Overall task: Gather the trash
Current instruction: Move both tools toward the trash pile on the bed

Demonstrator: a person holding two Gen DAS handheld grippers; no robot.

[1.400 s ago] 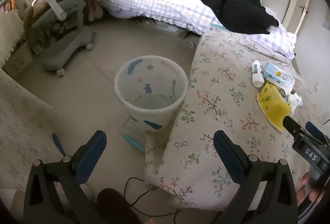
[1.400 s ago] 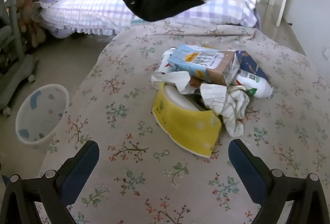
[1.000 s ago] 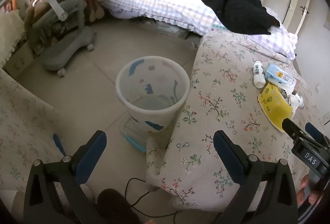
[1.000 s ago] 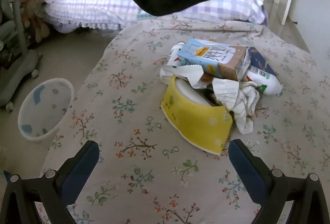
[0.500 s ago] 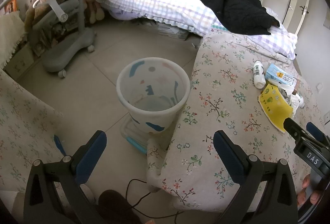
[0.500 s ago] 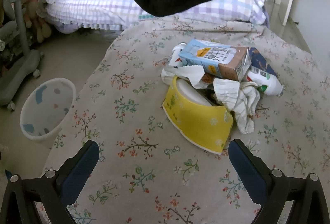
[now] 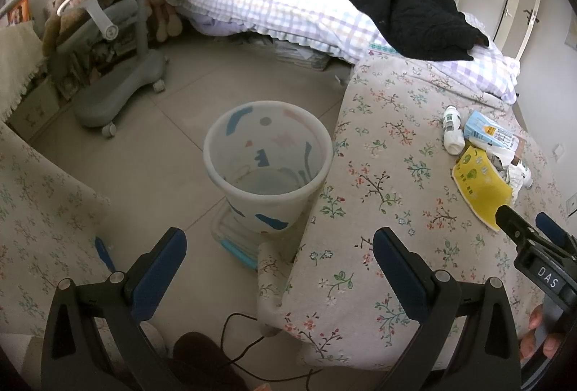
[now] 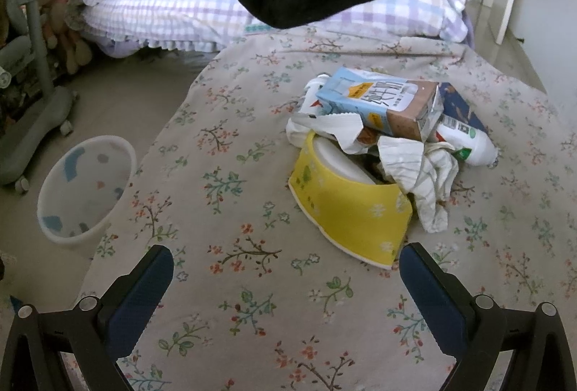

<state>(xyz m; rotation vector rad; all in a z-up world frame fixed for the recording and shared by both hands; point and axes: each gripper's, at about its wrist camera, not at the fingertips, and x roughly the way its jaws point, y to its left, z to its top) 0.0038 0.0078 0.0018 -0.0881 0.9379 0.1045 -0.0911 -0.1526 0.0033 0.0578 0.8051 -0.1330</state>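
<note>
**Trash pile on the counter, nothing grabbed yet**

Bin (image 7: pixel 267 171) sits on the floor beside the counter (image 8: pixel 230 283), looks empty. Biggest piece is the yellow bowl (image 8: pixel 351 210): probably light, thin-walled, crushable, so I'd pinch the near rim. Carton (image 8: pixel 378 104) lies on top, stiff-ish, likely empty. The rag (image 8: pixel 429 182) is floppy. The bottle (image 8: pixel 468 142) is half buried, cap hidden. Left gripper (image 7: pixel 277 259) and right gripper (image 8: pixel 285 277) fingers both spread wide, holding nothing.

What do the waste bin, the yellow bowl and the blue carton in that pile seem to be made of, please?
Waste bin: likely translucent matte plastic; the printed shapes show through its wall.
Yellow bowl: probably coated paper; thin printed wall, white inside.
Blue carton: printed paperboard with a slight sheen, its end flaps torn open.
</note>
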